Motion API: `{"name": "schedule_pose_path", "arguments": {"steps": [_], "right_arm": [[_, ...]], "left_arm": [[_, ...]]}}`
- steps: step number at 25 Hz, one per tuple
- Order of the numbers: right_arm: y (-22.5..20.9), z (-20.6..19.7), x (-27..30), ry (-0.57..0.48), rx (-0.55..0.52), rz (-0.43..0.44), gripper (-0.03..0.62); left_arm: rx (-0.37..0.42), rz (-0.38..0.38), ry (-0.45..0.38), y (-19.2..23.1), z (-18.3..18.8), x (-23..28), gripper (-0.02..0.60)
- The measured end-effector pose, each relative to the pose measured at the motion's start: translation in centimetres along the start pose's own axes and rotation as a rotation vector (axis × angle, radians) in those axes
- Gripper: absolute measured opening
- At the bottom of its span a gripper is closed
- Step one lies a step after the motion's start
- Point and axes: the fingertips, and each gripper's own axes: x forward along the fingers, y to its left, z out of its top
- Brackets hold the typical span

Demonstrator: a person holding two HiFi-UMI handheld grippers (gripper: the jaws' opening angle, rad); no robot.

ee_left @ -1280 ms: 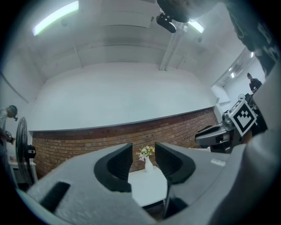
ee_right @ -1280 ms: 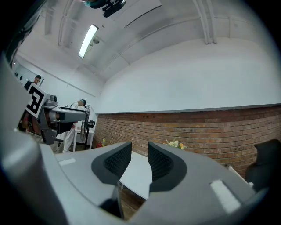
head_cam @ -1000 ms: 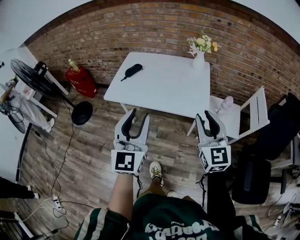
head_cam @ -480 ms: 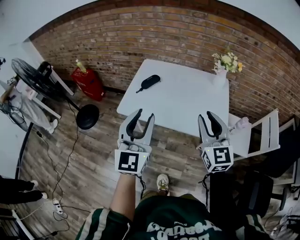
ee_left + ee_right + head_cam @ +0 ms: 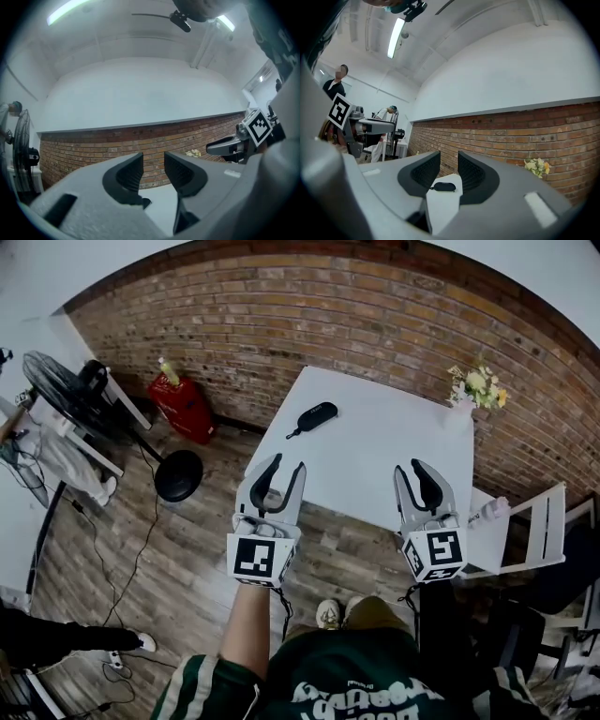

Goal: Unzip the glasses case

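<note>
Brick wall (image 5: 328, 315) and white table (image 5: 375, 460) both sit nearer than a second ago, so I'm closing in but not yet within reach. My left claw (image 5: 284, 465) has just been narrowing its jaws with nothing between them; my right claw (image 5: 411, 467) holds its jaws partly apart, equally empty. The black glasses case (image 5: 317, 415) lies well ahead of both, between their lines, untouched, so unzipping hasn't begun
</note>
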Motion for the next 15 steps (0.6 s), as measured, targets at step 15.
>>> {"name": "schedule_pose_path", "arguments": {"steps": [15], "right_arm": [[-2.4,-1.7,14.0,-0.034,0.007,0.096,0.132]], "left_arm": [[0.033,0.059,0.039,6.9,-4.1,9.7,0.135]]}}
